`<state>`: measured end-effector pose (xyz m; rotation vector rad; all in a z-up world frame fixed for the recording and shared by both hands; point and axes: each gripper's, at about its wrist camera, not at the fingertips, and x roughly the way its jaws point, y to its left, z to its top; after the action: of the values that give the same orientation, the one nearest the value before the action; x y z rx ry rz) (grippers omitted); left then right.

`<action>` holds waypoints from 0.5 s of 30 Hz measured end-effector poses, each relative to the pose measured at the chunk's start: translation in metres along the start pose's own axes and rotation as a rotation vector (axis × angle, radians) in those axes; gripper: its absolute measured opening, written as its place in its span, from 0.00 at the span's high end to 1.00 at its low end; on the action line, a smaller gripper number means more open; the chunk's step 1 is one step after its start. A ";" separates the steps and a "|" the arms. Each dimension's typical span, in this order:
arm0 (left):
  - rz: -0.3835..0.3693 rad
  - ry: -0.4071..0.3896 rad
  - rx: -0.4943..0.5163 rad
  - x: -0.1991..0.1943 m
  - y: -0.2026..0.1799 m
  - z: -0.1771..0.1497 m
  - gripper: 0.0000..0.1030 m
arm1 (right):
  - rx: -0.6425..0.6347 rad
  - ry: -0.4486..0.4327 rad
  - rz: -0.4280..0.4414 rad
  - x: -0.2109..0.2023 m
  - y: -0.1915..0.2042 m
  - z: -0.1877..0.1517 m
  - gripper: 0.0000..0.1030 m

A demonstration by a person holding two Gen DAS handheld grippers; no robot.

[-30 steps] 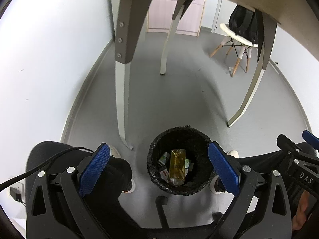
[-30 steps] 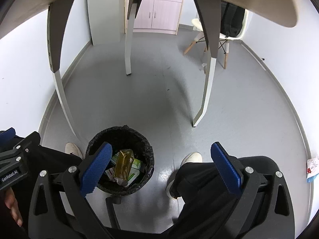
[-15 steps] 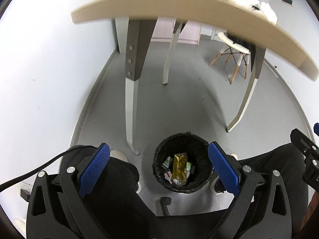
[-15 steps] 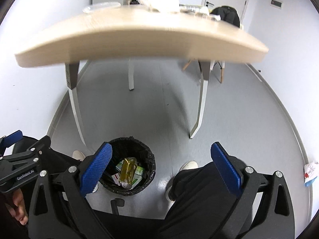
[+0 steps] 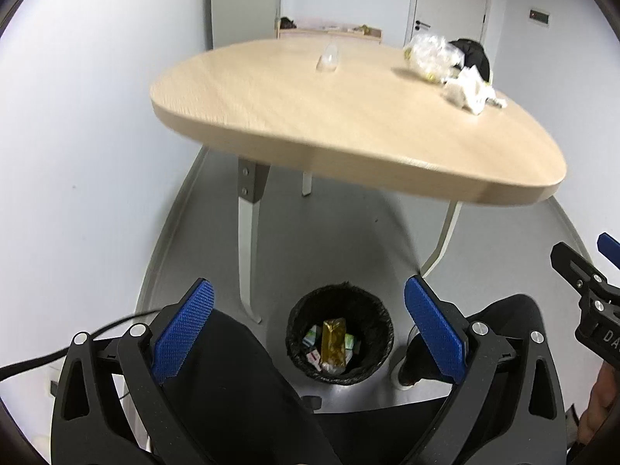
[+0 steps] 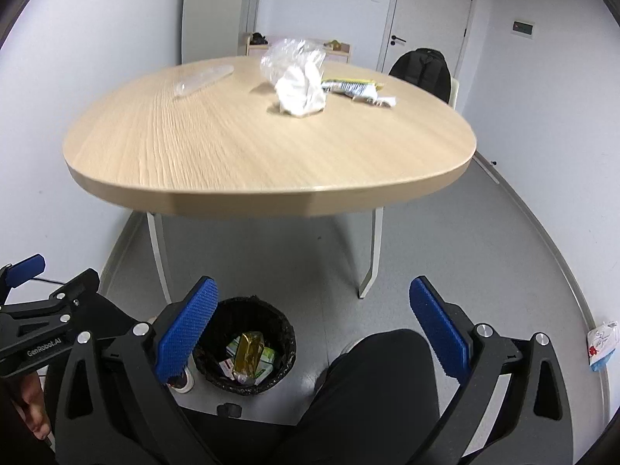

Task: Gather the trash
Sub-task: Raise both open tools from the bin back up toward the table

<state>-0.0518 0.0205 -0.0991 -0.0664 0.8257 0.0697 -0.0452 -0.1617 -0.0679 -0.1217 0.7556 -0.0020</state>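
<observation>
Trash remains on worktop (image 6: 240,147): crumpled paper (image 6: 300,91) at upper centre, wrapper (image 6: 350,87) just right. Bin (image 6: 279,325) sits lower centre, partly filled. Right claw (image 6: 310,329) and left claw (image 5: 306,333) spread, empty. Recommend approaching paper squarely, pinching mid-bulk

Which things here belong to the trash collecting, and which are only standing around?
Job:
crumpled white paper
clear plastic bag
clear flattened plastic bottle
yellow-striped wrapper
black lined waste bin
both open tools, left, right

Not the job:
black backpack on chair
light wooden table
</observation>
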 end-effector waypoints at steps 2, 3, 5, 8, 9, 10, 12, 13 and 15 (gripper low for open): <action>-0.007 -0.012 0.006 -0.005 -0.002 0.004 0.06 | 0.004 -0.017 0.004 -0.008 -0.003 0.004 0.08; -0.010 -0.020 0.008 -0.009 -0.004 0.007 0.06 | 0.003 -0.024 0.007 -0.010 -0.005 0.006 0.08; -0.016 -0.027 0.011 -0.012 -0.004 0.011 0.06 | 0.010 -0.041 0.014 -0.016 -0.006 0.012 0.08; -0.019 -0.037 0.014 -0.013 -0.005 0.018 0.06 | 0.012 -0.072 0.020 -0.024 -0.009 0.024 0.08; -0.019 -0.041 0.015 -0.012 -0.004 0.021 0.06 | 0.012 -0.083 0.019 -0.026 -0.009 0.029 0.08; -0.018 -0.045 0.013 -0.010 -0.003 0.024 0.06 | 0.012 -0.092 0.019 -0.027 -0.010 0.033 0.08; -0.013 -0.049 0.012 -0.009 -0.002 0.030 0.06 | 0.015 -0.105 0.018 -0.028 -0.011 0.043 0.08; -0.010 -0.054 0.013 -0.009 -0.003 0.033 0.06 | 0.014 -0.110 0.017 -0.028 -0.010 0.046 0.08; -0.001 -0.059 0.017 -0.008 -0.002 0.040 0.06 | 0.012 -0.118 0.018 -0.027 -0.009 0.053 0.08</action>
<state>-0.0276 0.0212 -0.0662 -0.0488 0.7671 0.0632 -0.0279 -0.1634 -0.0106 -0.1029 0.6383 0.0179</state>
